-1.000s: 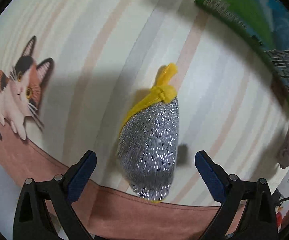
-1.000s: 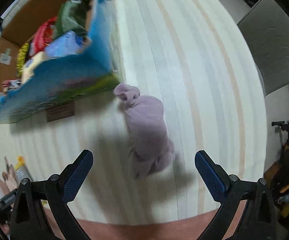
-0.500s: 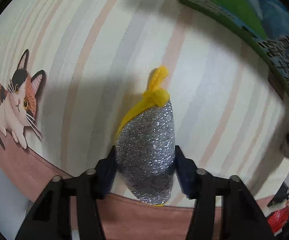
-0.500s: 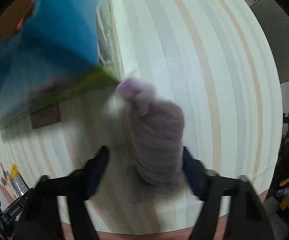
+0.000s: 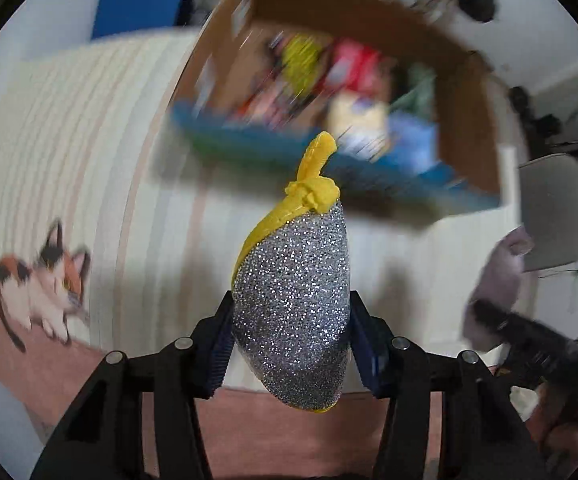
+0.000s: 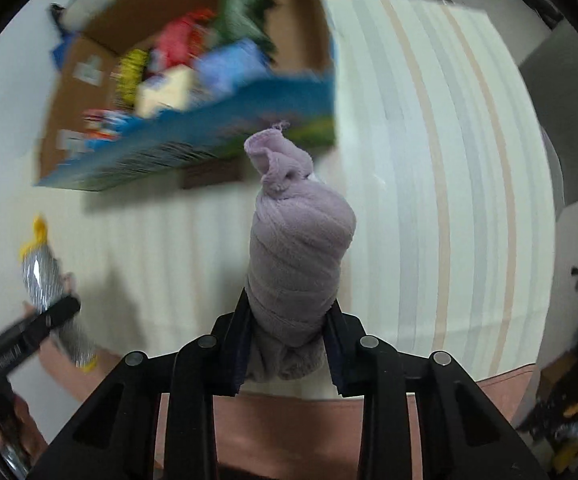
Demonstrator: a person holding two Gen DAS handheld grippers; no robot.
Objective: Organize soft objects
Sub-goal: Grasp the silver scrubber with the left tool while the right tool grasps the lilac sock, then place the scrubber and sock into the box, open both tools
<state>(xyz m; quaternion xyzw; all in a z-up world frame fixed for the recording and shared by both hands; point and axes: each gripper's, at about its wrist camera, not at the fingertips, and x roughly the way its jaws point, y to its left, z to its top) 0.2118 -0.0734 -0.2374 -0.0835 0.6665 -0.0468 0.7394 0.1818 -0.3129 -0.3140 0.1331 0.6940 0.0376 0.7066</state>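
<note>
My left gripper (image 5: 291,346) is shut on a silver glitter pouch with a yellow knotted top (image 5: 295,300) and holds it above the striped tablecloth (image 5: 69,152). My right gripper (image 6: 287,346) is shut on a knotted lilac cloth bundle (image 6: 299,252), also lifted off the cloth. The lilac bundle also shows at the right of the left wrist view (image 5: 497,280). The glitter pouch shows at the left of the right wrist view (image 6: 43,272). A cardboard box with a blue printed side (image 6: 193,144), holding several colourful soft items, stands ahead of both grippers (image 5: 465,92).
A cat picture (image 5: 45,280) is printed near the tablecloth's pink front border (image 5: 41,364). A grey chair back (image 5: 553,208) stands beyond the table's right side. Floor clutter (image 6: 569,412) lies at the right.
Both grippers closed on their objects, the left on the glitter pouch, the right on the lilac bundle, then lifted them and tilted up towards the box.
</note>
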